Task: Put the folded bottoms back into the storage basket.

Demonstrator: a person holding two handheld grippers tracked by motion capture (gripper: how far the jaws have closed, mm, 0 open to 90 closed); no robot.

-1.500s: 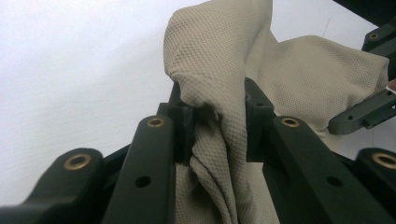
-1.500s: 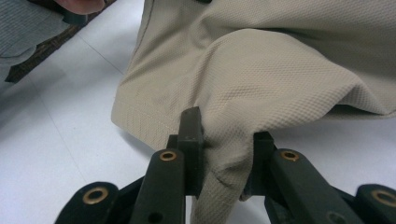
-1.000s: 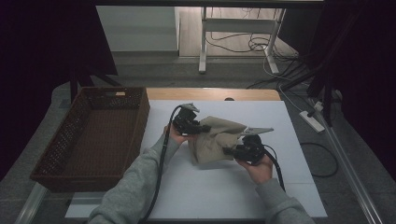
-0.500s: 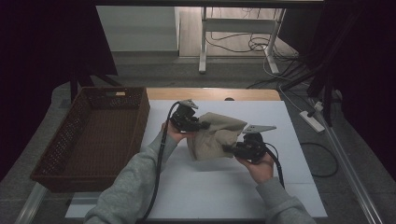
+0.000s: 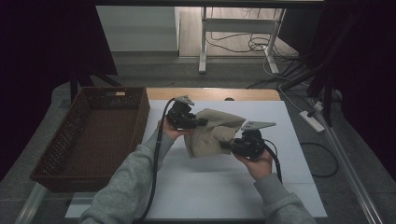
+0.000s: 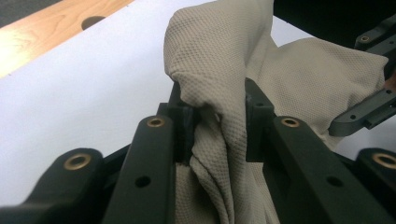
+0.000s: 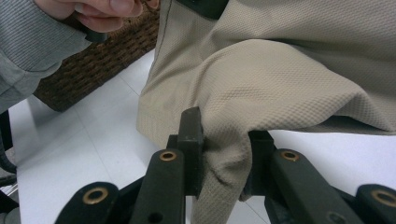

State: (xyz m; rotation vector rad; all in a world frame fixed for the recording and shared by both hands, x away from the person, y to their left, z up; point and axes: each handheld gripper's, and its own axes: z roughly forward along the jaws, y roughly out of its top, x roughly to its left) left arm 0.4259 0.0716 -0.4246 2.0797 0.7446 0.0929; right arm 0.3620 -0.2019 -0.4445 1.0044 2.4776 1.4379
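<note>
White tabletop (image 5: 224,191), empty wicker basket (image 5: 95,135) beside beige cloth (image 5: 212,135).

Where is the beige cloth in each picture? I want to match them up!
High view: the beige cloth hangs mid-table between the left gripper and right gripper.
Left gripper view: the beige cloth sits at the centre, pinched between the black jaws and rising to the top.
Right gripper view: the beige cloth spreads across the upper right, with a fold pinched between the jaws.
Shared landmark: the white table top.
</note>
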